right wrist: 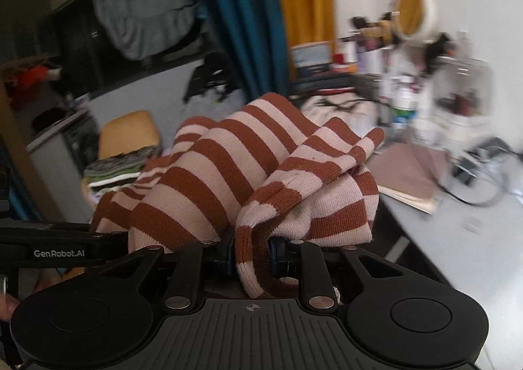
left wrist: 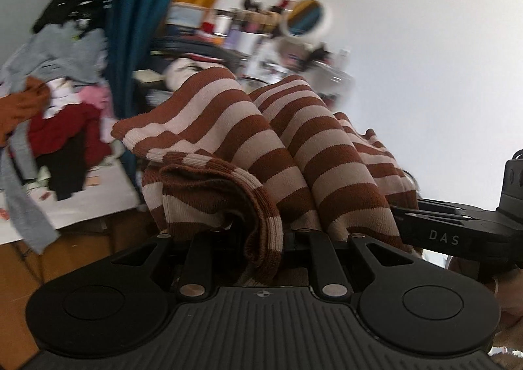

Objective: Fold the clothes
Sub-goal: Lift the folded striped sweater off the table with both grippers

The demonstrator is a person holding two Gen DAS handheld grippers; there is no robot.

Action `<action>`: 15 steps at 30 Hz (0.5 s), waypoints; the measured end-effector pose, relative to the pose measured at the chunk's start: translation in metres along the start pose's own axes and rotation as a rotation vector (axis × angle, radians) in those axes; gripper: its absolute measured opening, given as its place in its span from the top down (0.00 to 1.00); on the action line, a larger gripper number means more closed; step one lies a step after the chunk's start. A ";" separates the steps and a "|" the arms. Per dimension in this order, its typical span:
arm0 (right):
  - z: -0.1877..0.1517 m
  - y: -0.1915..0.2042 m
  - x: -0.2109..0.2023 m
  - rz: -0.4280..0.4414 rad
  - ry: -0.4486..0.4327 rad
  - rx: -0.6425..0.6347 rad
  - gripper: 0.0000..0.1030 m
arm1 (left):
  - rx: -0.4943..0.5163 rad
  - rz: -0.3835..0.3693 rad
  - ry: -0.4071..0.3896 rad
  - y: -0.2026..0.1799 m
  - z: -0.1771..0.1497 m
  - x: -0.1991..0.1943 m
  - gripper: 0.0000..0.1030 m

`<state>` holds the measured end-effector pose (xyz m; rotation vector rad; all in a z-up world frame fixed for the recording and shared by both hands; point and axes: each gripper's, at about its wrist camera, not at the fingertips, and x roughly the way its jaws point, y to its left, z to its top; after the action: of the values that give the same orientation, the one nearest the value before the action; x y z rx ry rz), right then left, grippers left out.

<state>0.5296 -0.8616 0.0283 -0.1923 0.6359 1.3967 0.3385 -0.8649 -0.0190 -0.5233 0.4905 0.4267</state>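
Both tongs clenched on striped top (left wrist: 287, 147): L gripper (left wrist: 261, 239), R gripper (right wrist: 251, 249). Top bunched, lifted between them, hides fingertips. Clothes pile (left wrist: 49, 108) and desk (right wrist: 457, 223) blurred.

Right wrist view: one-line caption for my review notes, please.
Right tool clamped on a bunched brown-and-cream striped sweater, left tool alongside, with a cluttered desk and blue curtain behind.

light: soft, even daylight | blur: backgrounds smeared, likely motion | edges: fisheye bending, dark corners
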 end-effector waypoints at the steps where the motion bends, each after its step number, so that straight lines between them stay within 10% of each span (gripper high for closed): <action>1: 0.007 0.004 0.015 0.014 0.005 -0.016 0.81 | -0.005 0.017 -0.008 0.010 0.005 0.002 0.83; 15: 0.137 -0.009 0.225 0.214 0.049 -0.098 0.81 | -0.074 0.191 -0.118 0.128 0.113 0.059 0.83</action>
<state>0.5887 -0.6048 0.0210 -0.2428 0.6430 1.6357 0.3591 -0.6851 -0.0124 -0.5212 0.4133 0.6571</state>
